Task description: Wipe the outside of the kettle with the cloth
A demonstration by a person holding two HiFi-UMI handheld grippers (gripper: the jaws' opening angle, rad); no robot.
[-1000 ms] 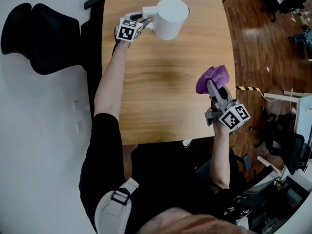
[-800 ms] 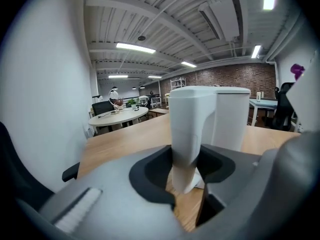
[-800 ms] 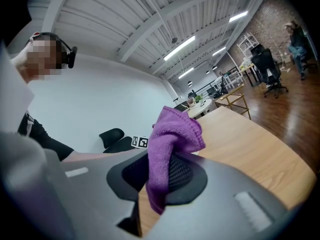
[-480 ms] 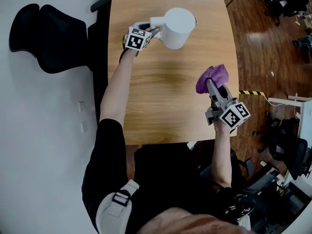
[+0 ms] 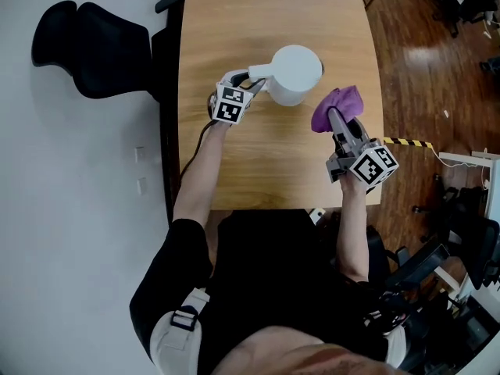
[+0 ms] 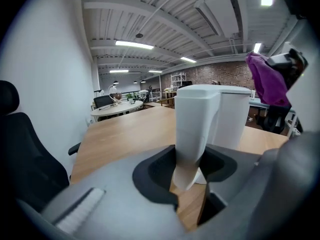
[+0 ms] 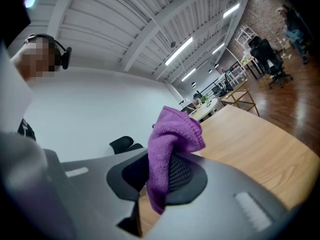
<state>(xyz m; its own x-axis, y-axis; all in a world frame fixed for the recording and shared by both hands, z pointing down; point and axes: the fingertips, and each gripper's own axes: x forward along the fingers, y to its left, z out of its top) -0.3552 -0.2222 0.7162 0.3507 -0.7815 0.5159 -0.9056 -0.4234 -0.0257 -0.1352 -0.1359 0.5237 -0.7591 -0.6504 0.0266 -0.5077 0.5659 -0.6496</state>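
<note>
Firmly, left tool (image 5: 251,80) holds kettle (image 5: 298,70); right tool (image 5: 333,116) pinches cloth (image 5: 344,99).

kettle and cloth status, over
Left gripper shut on kettle handle. Right gripper shut on purple cloth, beside the kettle. Nothing between them.

The smooth white plastic kettle (image 5: 295,74) is showing plain white all over, handle included. The soft purple terry cloth (image 5: 344,100) is showing one solid violet. The grey left gripper (image 5: 254,80) and grey right gripper (image 5: 337,117) are wearing black-and-white square markers (image 5: 230,105). The light-brown wooden table (image 5: 234,22) is showing fine grain. The striped tape strip (image 5: 406,141) is alternating yellow and black on the reddish-brown plank floor (image 5: 414,53).
</note>
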